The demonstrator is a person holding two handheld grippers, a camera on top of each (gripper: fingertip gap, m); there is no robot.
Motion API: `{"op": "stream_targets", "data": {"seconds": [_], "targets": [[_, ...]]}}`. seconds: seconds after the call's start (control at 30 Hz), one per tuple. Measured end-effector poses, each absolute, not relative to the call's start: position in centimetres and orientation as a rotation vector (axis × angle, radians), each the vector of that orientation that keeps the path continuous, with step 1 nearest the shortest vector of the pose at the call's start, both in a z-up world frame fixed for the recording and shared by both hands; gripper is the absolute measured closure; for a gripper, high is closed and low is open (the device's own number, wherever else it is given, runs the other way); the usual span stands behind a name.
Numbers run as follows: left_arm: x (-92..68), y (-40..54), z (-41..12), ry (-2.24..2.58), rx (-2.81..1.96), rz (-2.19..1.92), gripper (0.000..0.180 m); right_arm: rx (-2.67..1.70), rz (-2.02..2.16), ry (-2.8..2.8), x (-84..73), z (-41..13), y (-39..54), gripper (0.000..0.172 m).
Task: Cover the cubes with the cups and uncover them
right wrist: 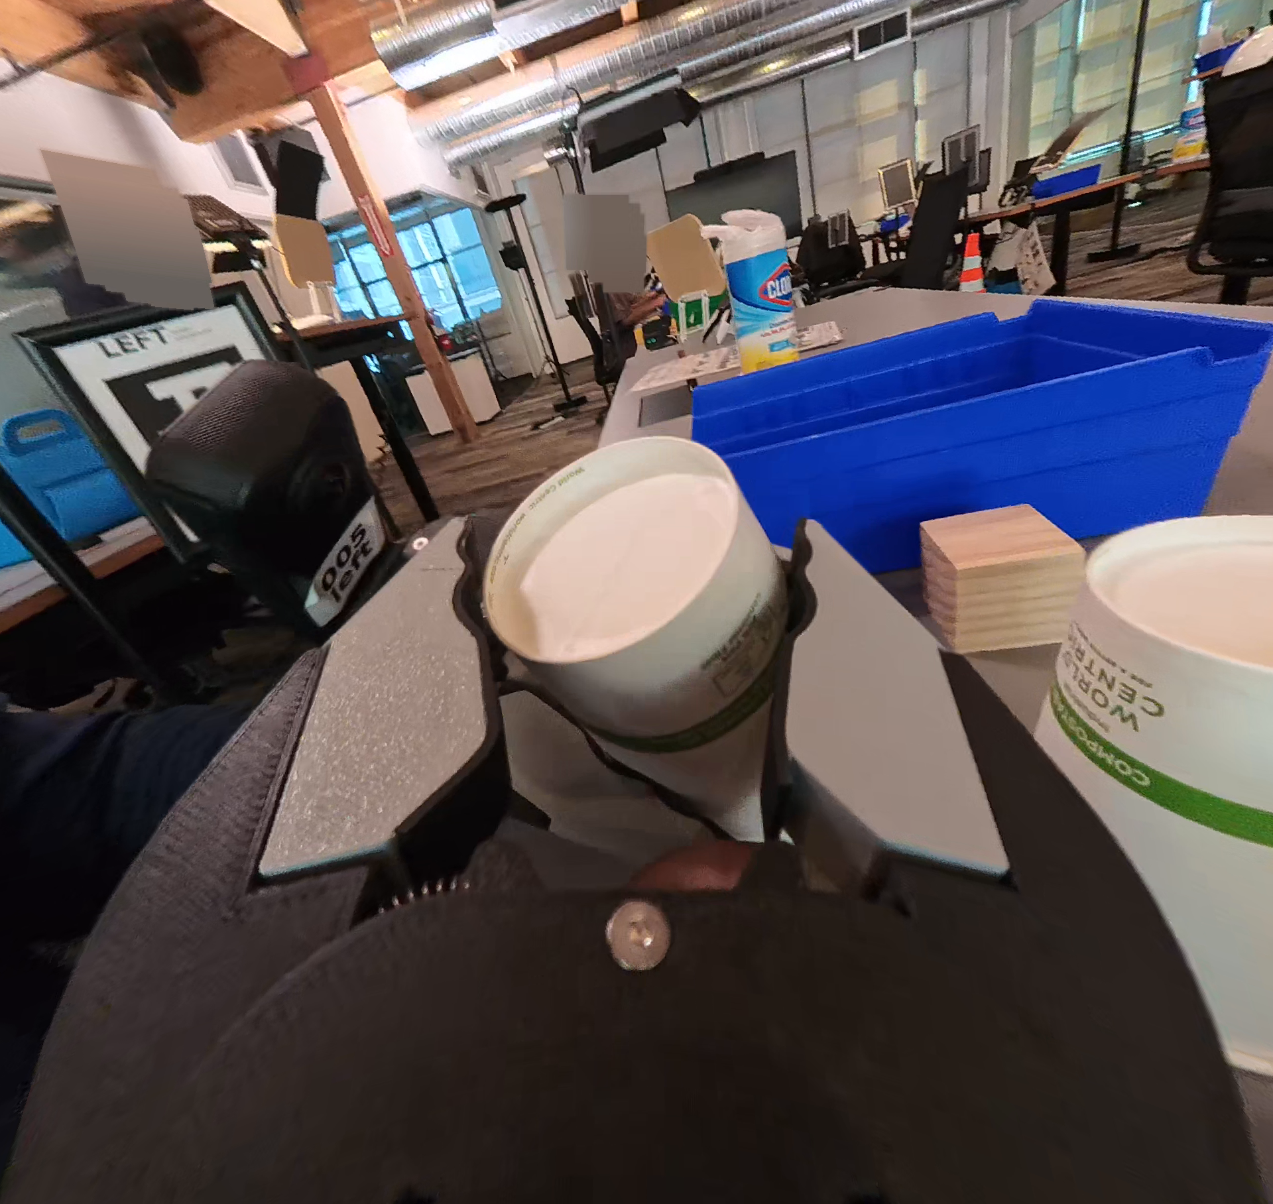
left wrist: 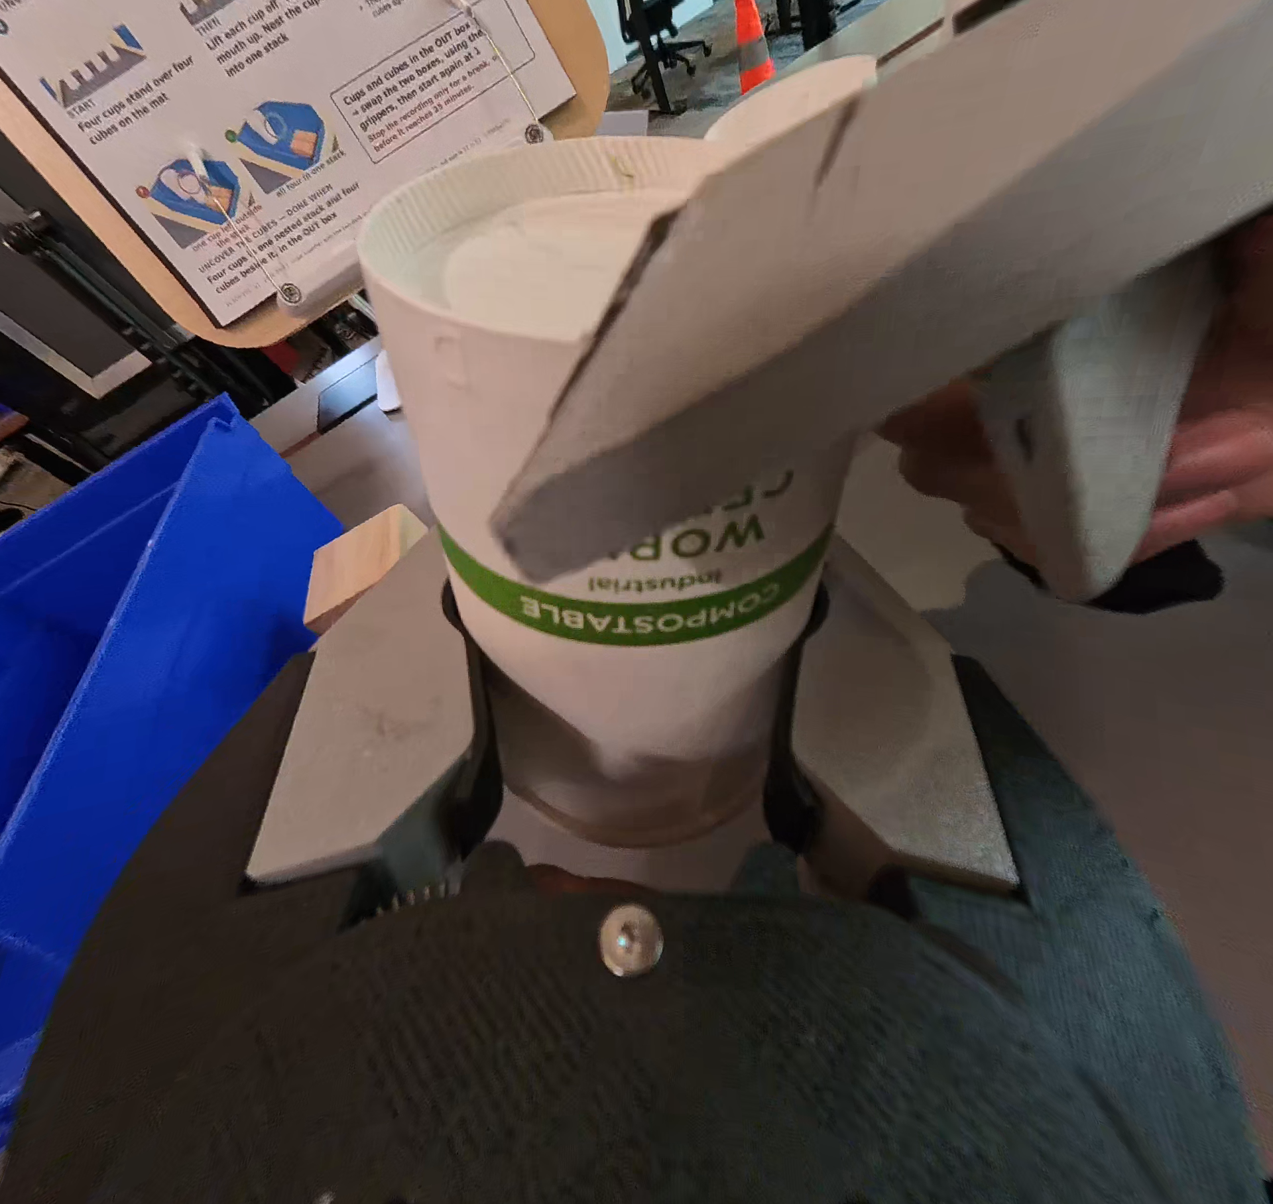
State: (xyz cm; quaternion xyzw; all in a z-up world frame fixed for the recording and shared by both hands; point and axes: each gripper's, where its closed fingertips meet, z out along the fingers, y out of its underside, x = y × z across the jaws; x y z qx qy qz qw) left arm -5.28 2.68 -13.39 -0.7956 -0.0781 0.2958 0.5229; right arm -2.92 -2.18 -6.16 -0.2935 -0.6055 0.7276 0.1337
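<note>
Clamping a tilted white cup (right wrist: 640, 620), right gripper (right wrist: 630, 565) near blue bin (right wrist: 964, 434) edge; left gripper (left wrist: 634, 599) released

1. The right gripper (right wrist: 634, 627) holds a white paper cup (right wrist: 620, 572) with a green band.
2. The cup is upside down and tilted, so its flat bottom faces up and toward us.
3. The black pads (right wrist: 792, 592) press on both sides of the cup.
4. Another white cup (right wrist: 1171, 723) stands upside down on the gray table (right wrist: 895, 324) at the right.
5. A wooden cube (right wrist: 999, 572) sits just behind that cup.
6. A blue bin (right wrist: 964, 427) is behind the cube.
7. A tub of wipes (right wrist: 758, 296) stands farther back.
8. The left gripper (right wrist: 262, 475), black with a white sticker, is at the left.
</note>
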Motion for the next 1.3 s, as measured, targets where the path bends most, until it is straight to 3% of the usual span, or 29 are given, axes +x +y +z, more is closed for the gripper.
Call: {"op": "stream_targets", "data": {"seconds": [0.37,0.63,0.9,1.3], "targets": [[-6.2,3.0,-13.6,-0.154,-1.878,0.765,0.083,-0.857,2.121,-1.731,-3.0,-6.0,-1.9,0.085],[-10.7,1.6,-11.5,-0.314,-1.774,0.64,0.082,-0.914,2.213,-1.566,-3.5,-4.6,0.3,0.104],[-17.9,1.5,-7.9,-0.508,-1.667,0.758,0.081,-0.92,2.222,-1.581,-3.5,-4.7,0.1,0.105],[-23.0,2.7,-14.5,-0.692,-1.88,0.849,0.081,-0.894,2.258,-1.566,-3.0,-4.0,0.1,0.107]]}}
